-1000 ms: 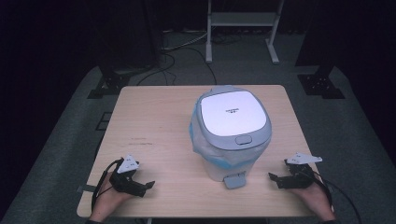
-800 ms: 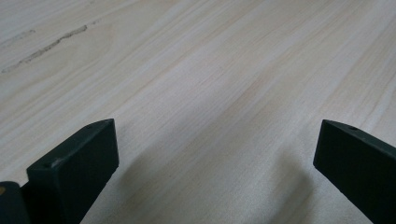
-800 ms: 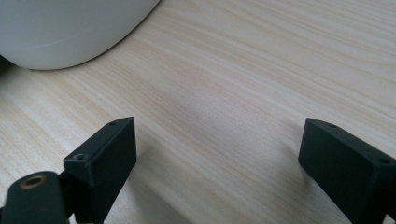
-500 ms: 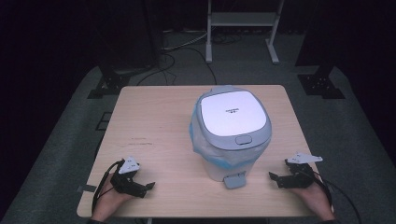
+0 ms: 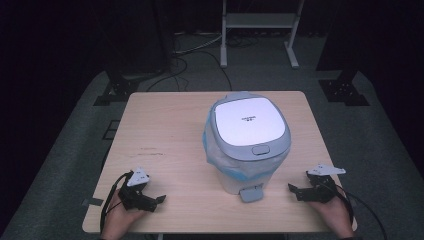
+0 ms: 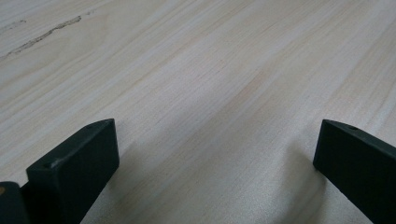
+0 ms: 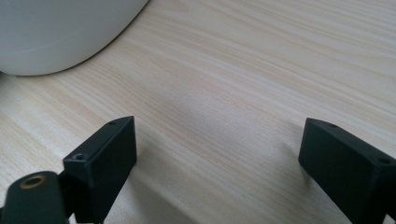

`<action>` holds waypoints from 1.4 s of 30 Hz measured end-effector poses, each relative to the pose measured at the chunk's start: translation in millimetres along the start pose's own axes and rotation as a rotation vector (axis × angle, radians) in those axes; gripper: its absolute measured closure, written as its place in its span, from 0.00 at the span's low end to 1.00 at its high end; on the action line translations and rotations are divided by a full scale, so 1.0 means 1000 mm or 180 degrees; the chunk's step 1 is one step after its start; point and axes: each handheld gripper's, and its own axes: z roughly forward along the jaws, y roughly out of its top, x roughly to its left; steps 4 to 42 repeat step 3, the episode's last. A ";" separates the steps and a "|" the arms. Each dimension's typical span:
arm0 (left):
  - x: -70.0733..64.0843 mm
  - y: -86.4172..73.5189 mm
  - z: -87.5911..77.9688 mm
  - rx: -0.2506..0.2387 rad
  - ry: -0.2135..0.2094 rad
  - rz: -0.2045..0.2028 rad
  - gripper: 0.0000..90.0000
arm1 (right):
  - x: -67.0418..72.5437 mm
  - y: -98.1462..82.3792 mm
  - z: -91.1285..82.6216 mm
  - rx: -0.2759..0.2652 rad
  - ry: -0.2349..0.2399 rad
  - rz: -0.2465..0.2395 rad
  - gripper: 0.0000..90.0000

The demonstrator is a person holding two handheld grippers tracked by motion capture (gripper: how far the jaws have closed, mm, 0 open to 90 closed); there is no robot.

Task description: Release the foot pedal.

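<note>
A small pedal bin stands right of the table's middle, with a grey-rimmed white lid, a blue-edged liner bag hanging under the rim and a grey foot pedal at its front. Its white base curves through the top left of the right gripper view. My left gripper rests on the table near the front left corner, jaws wide open over bare wood. My right gripper lies near the front right, open, pointing left toward the bin with nothing between its jaws.
The light wooden table has a dark scratch on its left half. Beyond the far edge are a metal stand, cables on grey carpet and dark stand feet at both sides.
The left gripper has shifted slightly toward the front edge of the table. The right gripper and the bin have stayed put.
</note>
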 end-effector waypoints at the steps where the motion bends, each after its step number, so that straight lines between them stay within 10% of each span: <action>1: 0.000 0.000 0.000 0.0000 0.0004 -0.0003 0.00 | 0.000 0.000 0.000 -0.0001 -0.0012 0.0008 0.11; 42: 0.000 0.000 0.000 0.0001 0.0009 -0.0008 0.00 | 0.001 0.000 0.000 0.0001 -0.0021 0.0016 0.11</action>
